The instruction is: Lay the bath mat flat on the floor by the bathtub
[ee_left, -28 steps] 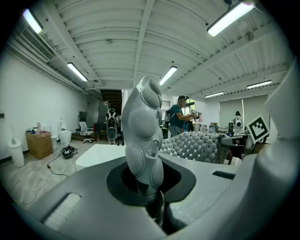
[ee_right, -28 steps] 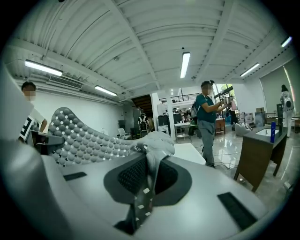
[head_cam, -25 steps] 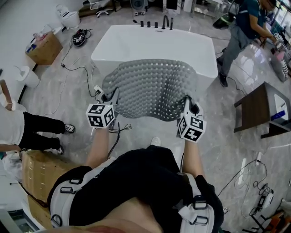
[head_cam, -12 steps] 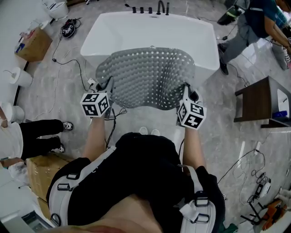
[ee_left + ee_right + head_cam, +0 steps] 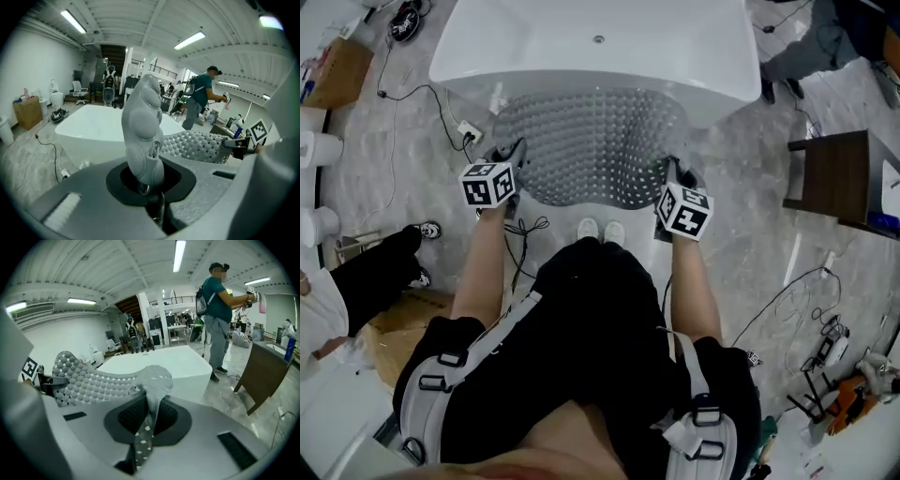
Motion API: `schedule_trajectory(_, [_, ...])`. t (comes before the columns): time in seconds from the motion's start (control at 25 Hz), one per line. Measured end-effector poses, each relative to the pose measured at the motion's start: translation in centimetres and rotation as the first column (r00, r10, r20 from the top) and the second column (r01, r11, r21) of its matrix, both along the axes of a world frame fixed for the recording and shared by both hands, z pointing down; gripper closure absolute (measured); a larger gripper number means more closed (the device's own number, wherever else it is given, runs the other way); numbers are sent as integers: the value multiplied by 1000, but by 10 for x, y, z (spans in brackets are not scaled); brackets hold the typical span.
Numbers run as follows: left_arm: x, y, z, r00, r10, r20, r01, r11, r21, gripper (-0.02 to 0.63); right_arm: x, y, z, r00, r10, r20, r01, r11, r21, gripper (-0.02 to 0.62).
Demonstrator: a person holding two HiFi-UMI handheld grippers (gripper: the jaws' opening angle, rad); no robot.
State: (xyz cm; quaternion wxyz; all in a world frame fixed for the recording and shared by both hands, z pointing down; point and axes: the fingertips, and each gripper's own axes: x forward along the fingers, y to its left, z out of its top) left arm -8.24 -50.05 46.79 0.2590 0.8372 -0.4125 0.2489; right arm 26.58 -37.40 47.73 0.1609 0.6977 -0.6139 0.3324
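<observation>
Now bath mat (image 5: 591, 141) hangs slung between grippers, above floor (image 5: 741, 216) beside bathtub (image 5: 600, 42). Left gripper (image 5: 512, 159), right gripper (image 5: 673, 174) each clamp one near corner. Likely soft, floppy, light (sags mid-span); corner holds suit spreading flat.

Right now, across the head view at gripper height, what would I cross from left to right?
left gripper → bath mat, stretched between the two grippers in front of the bathtub → right gripper → dark wooden table
</observation>
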Motion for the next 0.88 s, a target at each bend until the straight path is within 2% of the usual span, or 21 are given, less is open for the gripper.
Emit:
schedule_trajectory(0.2, [15, -20, 112, 1000, 18, 7, -17, 989, -144, 578, 8, -7, 104, 1000, -1, 28, 4, 992, -122, 577])
schedule_trajectory(0.32, [23, -37, 195, 998, 48, 28, -42, 979, -201, 578, 13, -16, 184, 999, 6, 52, 3, 986, -167, 577])
schedule_trajectory(0.64, [45, -101, 473, 997, 69, 43, -52, 951, -304, 575, 54, -48, 472, 984, 22, 176, 25, 965, -261, 577])
schedule_trajectory(0.88, [52, -138, 662, 996, 76, 39, -53, 907, -419, 571, 85, -71, 649, 972, 28, 232, 52, 941, -334, 577])
